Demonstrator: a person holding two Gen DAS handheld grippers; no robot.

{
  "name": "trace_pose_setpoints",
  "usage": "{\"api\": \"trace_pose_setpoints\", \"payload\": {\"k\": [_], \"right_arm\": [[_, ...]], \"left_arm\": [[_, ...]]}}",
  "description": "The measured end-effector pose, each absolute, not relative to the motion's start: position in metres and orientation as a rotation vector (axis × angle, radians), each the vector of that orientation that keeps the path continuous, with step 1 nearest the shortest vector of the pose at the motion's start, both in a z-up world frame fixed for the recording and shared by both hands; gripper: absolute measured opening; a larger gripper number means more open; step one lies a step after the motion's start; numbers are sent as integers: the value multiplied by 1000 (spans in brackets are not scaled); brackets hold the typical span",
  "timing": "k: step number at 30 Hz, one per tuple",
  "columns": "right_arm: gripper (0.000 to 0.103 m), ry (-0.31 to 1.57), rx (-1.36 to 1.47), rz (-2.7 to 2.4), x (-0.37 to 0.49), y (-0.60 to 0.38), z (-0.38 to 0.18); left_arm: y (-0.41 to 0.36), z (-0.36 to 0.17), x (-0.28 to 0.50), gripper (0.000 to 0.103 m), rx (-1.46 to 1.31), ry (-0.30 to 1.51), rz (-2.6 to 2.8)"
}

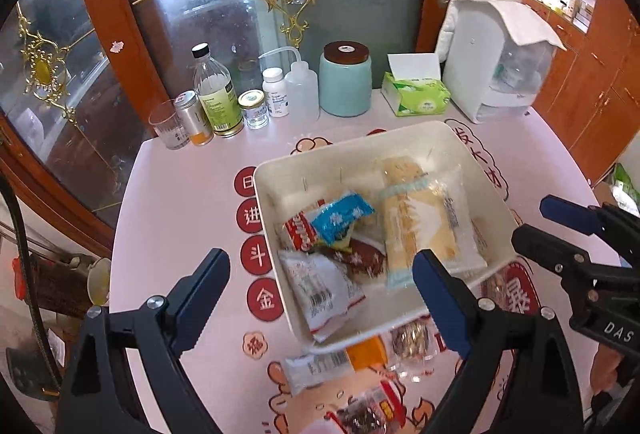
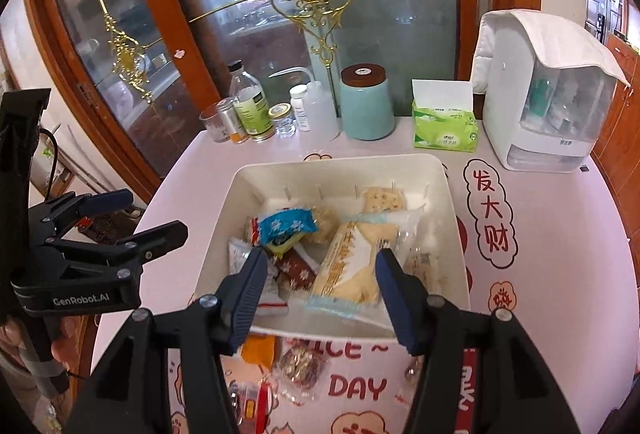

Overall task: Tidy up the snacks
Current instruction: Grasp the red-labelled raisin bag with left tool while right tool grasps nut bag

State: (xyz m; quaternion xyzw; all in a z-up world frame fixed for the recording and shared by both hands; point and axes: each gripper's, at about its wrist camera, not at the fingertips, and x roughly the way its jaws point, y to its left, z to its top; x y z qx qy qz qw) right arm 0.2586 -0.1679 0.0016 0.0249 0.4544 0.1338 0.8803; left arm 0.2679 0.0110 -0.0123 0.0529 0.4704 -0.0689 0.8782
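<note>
left gripper (image 1: 320,298): black, blue pads | right gripper (image 2: 320,290): same, silver screws

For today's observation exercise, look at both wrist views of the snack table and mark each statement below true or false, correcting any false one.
1. The white bin already holds several wrapped snacks. True.
2. Both grippers are clamped on snacks. False: the left gripper and the right gripper are open and hold nothing.
3. Some snacks still lie on the table outside the bin. True: for example the orange packet by its near rim.
4. The teal jar has its lid off. False: a brown lid sits on it.
5. The blue packet lies on the tablecloth. False: it lies inside the bin.
</note>
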Motion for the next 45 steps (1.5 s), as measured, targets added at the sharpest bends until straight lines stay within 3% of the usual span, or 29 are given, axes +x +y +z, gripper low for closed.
{"api": "trace_pose_setpoints", "payload": {"k": [11, 24, 37, 40, 45], "right_arm": [[60, 950, 39, 302, 197, -184, -2], [62, 1065, 105, 225, 167, -236, -53], [62, 1176, 169, 132, 173, -268, -105], [62, 1198, 196, 92, 182, -277, -119], [62, 1232, 224, 62, 200, -280, -141]], "left_arm": [[-1, -35, 200, 93, 184, 1025, -222], [-7, -168, 139, 93, 299, 1255, -424], [-14, -225, 140, 92, 414, 1310, -374], [-12, -229, 143, 79, 382, 1321, -363], [1, -230, 151, 72, 276, 1334, -325]]}}
